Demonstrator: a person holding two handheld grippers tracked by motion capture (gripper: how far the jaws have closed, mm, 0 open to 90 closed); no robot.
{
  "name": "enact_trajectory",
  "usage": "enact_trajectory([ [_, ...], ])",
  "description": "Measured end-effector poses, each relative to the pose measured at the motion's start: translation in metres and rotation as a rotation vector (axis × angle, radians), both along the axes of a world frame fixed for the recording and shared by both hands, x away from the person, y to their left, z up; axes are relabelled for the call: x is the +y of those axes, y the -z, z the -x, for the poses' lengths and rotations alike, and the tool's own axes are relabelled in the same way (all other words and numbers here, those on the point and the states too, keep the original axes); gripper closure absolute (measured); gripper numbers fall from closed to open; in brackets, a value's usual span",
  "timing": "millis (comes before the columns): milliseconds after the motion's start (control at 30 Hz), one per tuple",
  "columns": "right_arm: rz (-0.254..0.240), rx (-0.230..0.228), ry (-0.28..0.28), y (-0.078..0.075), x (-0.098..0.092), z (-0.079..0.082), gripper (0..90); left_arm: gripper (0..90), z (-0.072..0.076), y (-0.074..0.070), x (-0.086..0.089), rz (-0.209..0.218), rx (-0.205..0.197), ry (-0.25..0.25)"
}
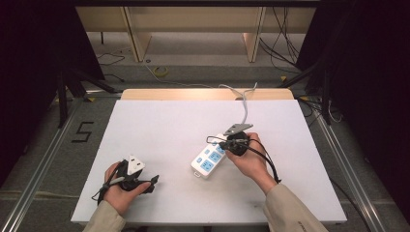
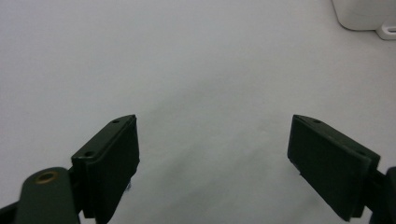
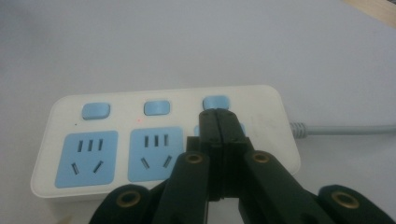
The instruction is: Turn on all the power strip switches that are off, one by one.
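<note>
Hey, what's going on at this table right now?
A person sits at a white table with a claw in each hand. The right claw, jaws shut together, is poised at the third blue button of a white power strip, apparently to press it. The left claw rests open on the bare tabletop, away from the strip.

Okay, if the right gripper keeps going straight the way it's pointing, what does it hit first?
Most likely the power strip. The right gripper, jaws shut, points down at the end nearest the grey cord, its tip just below the blue switch there. Whether it already touches is unclear.
</note>
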State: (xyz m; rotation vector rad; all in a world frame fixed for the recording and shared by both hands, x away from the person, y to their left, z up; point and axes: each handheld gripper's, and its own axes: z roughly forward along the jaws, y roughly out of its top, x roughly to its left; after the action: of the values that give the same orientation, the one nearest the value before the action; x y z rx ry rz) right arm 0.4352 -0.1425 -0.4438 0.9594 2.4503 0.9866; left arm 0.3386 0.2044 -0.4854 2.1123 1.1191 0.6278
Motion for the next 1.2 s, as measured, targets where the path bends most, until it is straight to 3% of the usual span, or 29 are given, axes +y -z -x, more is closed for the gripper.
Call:
enact_trajectory([
  [1200,0.022,0.026,0.009,0.011,0.023,-0.024,90.0,16.6,0.0,0.0,0.0,0.001,0.001,0.002],
])
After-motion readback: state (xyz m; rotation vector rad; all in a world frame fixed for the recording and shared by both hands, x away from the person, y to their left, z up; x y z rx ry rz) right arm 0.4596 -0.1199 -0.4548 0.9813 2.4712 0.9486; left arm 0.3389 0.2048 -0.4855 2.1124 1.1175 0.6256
